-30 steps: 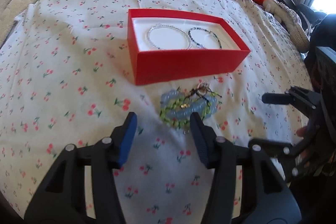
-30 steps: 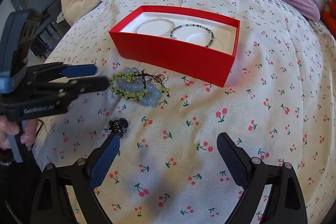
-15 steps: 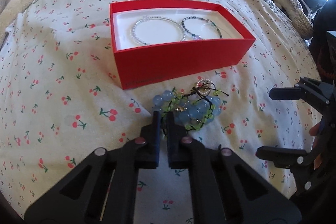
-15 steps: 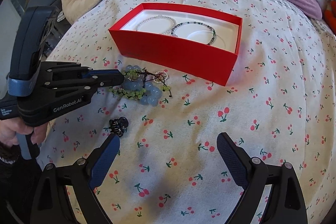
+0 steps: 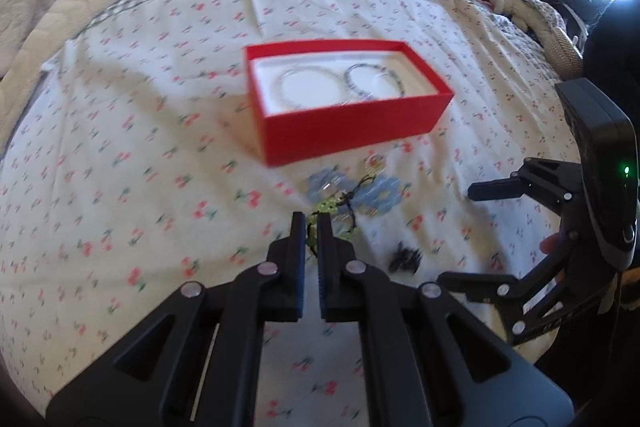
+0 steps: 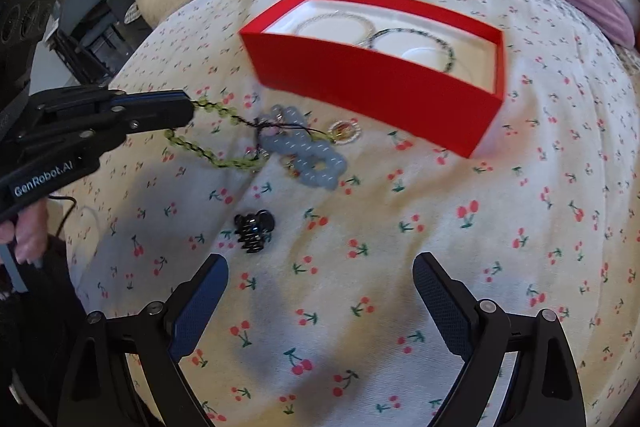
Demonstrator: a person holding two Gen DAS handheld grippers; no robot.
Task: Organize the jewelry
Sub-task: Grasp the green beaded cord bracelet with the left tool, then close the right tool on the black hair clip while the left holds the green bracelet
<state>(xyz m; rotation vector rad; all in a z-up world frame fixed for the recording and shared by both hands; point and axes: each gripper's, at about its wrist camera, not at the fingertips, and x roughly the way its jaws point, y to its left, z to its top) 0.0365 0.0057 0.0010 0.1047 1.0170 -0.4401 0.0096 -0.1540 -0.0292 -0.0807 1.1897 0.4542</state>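
Green bead bracelet (image 6: pixel 208 151) pinched in the clenched, downward-tilted left claw (image 6: pixel 188 111); right claw (image 6: pixel 320 291) hovers released, angled down

cherry-print bed (image 6: pixel 460 227): red box (image 6: pixel 372 87), bracelets (image 6: pixel 308 155), hair clip (image 6: pixel 254 229)

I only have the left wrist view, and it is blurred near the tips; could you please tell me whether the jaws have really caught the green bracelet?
Observer: Yes. In the right wrist view the left gripper is shut on the green bead bracelet, its jaws pinching one end of the loop.
Operator: Is it free of the pile?
Observer: No. Its black cord still runs into the pale blue bracelet on the bedspread.
Operator: What is the dark blob nearby?
Observer: A black hair claw clip, lying apart from the bracelets.
Operator: And the right gripper?
Observer: The right gripper is open, with nothing between its jaws.
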